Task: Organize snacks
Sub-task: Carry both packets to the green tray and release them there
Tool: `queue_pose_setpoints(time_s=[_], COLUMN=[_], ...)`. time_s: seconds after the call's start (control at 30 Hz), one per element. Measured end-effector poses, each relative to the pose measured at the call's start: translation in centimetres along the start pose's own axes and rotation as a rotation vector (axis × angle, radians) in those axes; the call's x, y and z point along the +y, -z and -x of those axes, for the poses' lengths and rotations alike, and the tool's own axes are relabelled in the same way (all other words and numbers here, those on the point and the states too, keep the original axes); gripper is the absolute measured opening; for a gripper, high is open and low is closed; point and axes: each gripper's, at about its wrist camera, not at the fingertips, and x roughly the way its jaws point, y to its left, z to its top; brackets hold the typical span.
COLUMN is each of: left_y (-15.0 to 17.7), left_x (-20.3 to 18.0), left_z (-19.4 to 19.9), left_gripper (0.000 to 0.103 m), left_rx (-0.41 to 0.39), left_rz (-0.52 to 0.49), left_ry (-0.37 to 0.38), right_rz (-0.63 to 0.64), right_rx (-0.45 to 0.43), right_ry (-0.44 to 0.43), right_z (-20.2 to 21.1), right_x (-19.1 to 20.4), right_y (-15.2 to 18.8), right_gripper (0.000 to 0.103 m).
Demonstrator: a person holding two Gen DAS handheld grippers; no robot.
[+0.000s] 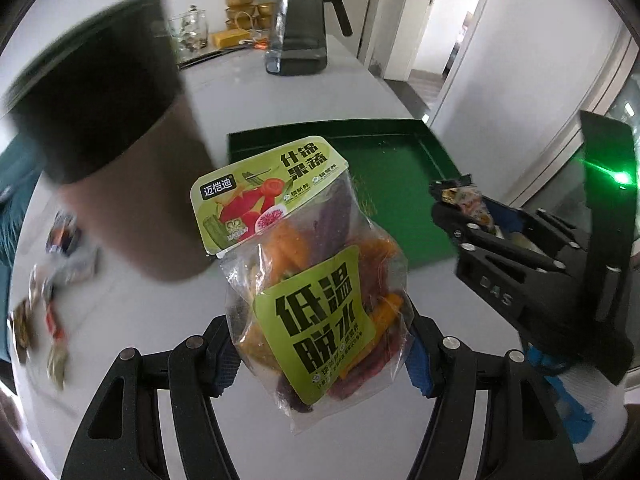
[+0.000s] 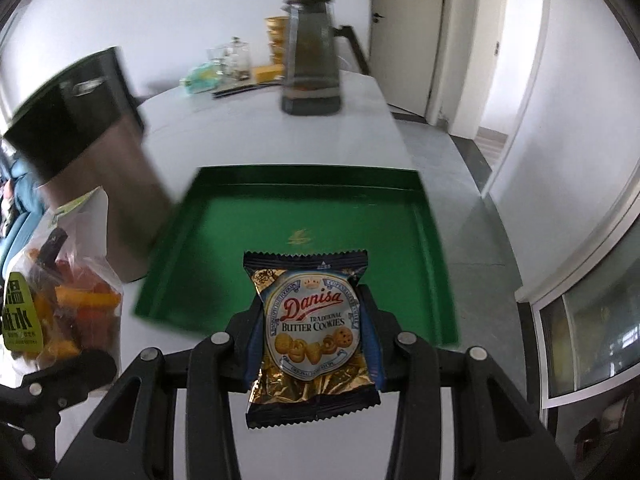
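I have a snack in each gripper and both are up in the air over the white desk point(image 2: 248, 128), so the step in hand, as I judge it, is setting them down in the green tray point(image 2: 424, 240). My right gripper point(image 2: 312, 344) has its jaws closed narrow on the sides of the Danisa cookie packet point(image 2: 314, 340), which stands upright just over the tray's near edge. To place it well I should carry it forward past that rim, lower it until it lies on the felt, then let go.

My left gripper point(image 1: 320, 356) has its jaws pinching the lower part of the dried fruit and vegetable bag point(image 1: 308, 280); the bag stands tall and tilts slightly, short of the tray and to its left. It is bulky and floppy, so I should keep it clear of the steel canister point(image 1: 120, 152) close beside it and leave room for the cookies. A few small wrapped sweets point(image 1: 48, 304) lie on the desk at far left.
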Motion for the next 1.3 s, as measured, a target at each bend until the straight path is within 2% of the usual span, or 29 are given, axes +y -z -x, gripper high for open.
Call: queue_pose_setpoints(time_s=[0.17,0.33,0.6,0.67,0.87,0.93,0.97,1.0,1.3], left_y=[-3.3,-4.7,-4.2,-4.1,-4.4,-4.5,-4.5,-4.7,-4.9], left_x=[-0.2,0.1,0.4,0.7,1.2,1.3,1.2,1.1,0.8], left_z=[-5.7,-9.2,-12.0,-12.1,-12.4,-12.5,-12.4,-12.5,-10.2], left_gripper=[0.062,0.062,0.063,0.064,0.065,0.065,0.065,0.065,0.075], left_rx=[0.051,0.094,0.146,0.143,0.143,0.141,0.139,0.138,0.074], left_rz=[-0.005,0.003,0.009,0.016,0.000,-0.004,-0.006,-0.008,-0.011], left_ry=[-0.052,-0.073,-0.061,-0.045,-0.043,-0.044,-0.044,-0.047,-0.064], right_rz=[-0.008,0.002,0.032,0.025,0.018,0.010,0.001,-0.006,-0.016], right_rx=[0.029,0.055,0.116,0.114,0.117,0.114,0.109,0.099,0.052], right_ry=[-0.003,-0.005,-0.004,-0.003,0.003,0.010,0.011,0.005,0.011], right_z=[-3.5,-6.4,-9.9,-10.1,-10.0,-10.1,-9.9,-9.5,-7.5], right_x=[-2.6,-3.2,-2.6,-2.7,-3.0,-3.3,-3.5,-3.6,-4.0], right_y=[-0.8,-1.3,-1.1,-1.0,-1.1,-1.3,-1.2,-1.2,-1.3], right_gripper=[0.013,0.014,0.015,0.020,0.022,0.039,0.064,0.076,0.082])
